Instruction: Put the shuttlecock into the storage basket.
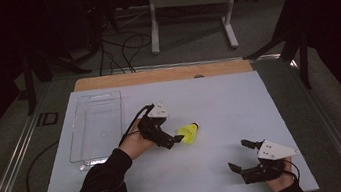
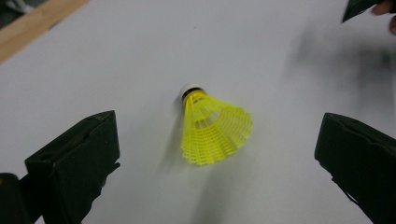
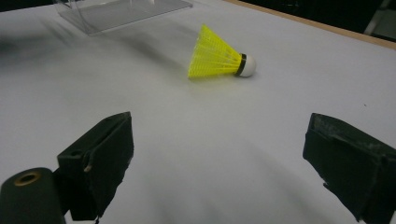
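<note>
The shuttlecock (image 1: 190,133) lay on the white table (image 1: 219,99), between the left gripper's (image 1: 174,141) wide-open, empty jaws. The right gripper (image 1: 241,155) was equally open. Squeezing might crush its skirt.

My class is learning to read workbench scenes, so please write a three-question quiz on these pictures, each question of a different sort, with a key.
1. True or false: the yellow plastic shuttlecock with a white cork tip lies on its side on the white table sheet.
2. Which is nearer the shuttlecock? A) left gripper B) right gripper
3. Fill in: the clear plastic tray lies to the person's ____ of the shuttlecock.

Key: 1 true; 2 A; 3 left.
</note>
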Action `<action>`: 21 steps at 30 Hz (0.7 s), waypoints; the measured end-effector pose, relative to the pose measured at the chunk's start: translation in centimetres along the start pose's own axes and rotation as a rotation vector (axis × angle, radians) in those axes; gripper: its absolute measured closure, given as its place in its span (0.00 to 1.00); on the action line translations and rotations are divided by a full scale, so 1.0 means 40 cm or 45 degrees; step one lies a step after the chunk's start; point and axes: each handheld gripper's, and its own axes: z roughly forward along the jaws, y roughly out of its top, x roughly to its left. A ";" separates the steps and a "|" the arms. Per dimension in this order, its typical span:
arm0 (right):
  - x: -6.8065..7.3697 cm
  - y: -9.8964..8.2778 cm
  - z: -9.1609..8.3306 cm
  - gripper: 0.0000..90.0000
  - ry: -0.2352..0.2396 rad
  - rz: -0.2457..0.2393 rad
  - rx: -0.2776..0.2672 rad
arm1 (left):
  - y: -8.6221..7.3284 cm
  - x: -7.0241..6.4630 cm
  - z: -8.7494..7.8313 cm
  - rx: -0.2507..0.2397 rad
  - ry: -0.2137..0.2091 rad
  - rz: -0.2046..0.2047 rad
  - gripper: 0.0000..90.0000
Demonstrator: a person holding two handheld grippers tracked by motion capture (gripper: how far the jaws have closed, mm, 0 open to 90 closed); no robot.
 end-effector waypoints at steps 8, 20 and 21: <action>0.000 0.000 0.000 0.10 0.004 0.000 0.000 | -0.009 0.009 0.049 0.079 0.052 -0.010 0.01; 0.000 -0.001 0.001 0.10 0.014 0.002 0.005 | -0.021 0.017 0.106 0.165 0.067 -0.026 0.15; 0.000 -0.001 0.001 0.10 0.014 0.002 0.005 | -0.021 0.017 0.106 0.165 0.067 -0.026 0.17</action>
